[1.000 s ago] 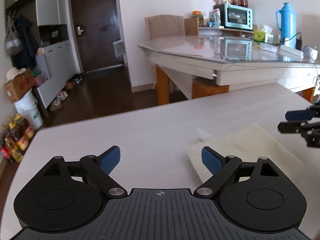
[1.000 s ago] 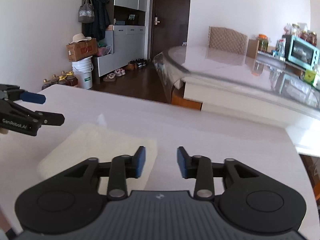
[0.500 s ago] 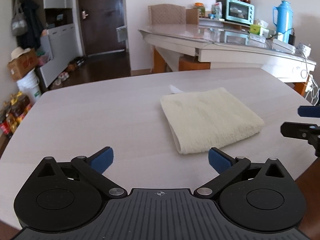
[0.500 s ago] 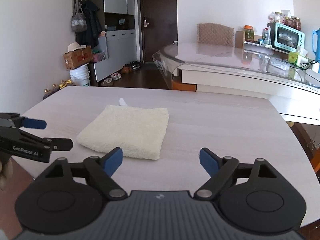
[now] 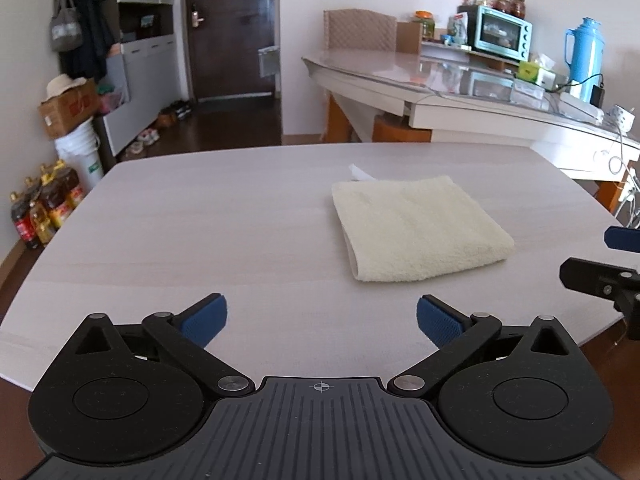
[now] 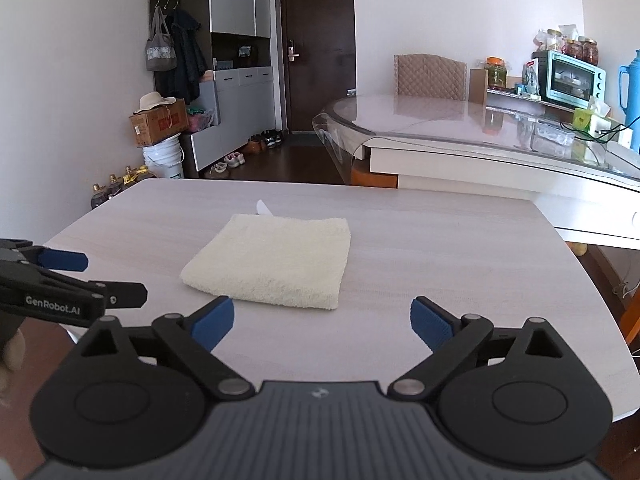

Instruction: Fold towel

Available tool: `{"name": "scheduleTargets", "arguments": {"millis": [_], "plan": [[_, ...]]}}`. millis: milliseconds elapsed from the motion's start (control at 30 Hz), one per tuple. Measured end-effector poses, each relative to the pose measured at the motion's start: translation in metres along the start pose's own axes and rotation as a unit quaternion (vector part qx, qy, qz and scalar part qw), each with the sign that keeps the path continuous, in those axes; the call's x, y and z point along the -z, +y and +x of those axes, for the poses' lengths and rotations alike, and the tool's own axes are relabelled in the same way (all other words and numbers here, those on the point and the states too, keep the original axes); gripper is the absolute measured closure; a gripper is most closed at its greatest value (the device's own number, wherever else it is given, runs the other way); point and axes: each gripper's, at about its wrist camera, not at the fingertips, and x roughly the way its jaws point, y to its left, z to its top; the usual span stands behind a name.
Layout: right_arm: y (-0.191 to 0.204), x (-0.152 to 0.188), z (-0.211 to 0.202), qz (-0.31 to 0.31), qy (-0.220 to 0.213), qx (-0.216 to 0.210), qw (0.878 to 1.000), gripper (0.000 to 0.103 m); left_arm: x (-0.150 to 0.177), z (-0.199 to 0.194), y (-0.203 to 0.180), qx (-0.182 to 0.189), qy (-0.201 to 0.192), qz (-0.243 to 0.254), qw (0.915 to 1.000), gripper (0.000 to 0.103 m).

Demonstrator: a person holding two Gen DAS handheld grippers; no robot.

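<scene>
Hovering over the near edge of the pale wood-grain table (image 5: pixel 200 216), left gripper (image 5: pixel 320 318) and right gripper (image 6: pixel 322 320) both stand spread wide, empty. Folded cream towel (image 6: pixel 272 264) lies ahead, untouched. Beyond: glass-topped table (image 6: pixel 460 120), dark door (image 6: pixel 316 52).

bare table (image 5: pixel 224 232) around towel (image 5: pixel 416 228)

Folded towel (image 5: pixel 420 228) on table (image 5: pixel 200 216), ahead of both tools, label (image 5: pixel 360 173) behind it.
</scene>
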Motion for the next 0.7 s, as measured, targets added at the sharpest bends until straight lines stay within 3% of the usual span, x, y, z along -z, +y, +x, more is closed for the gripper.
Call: {"name": "scheduleTargets", "arguments": {"millis": [167,233,700], "plan": [[0.001,-0.001,-0.001,0.001,0.000,0.000,1.000,0.006,-0.002,0.001,0.004,0.008,0.003,-0.021,0.9997,0.000],[0.005,0.012,-0.012,0.002,-0.001,0.002,1.000,0.006,-0.002,0.002,0.002,0.007,-0.002,-0.022,0.9997,0.000],[0.008,0.011,-0.009,-0.001,0.000,-0.001,1.000,0.006,-0.008,0.008,-0.002,0.019,-0.008,-0.015,0.9997,0.000]]}}
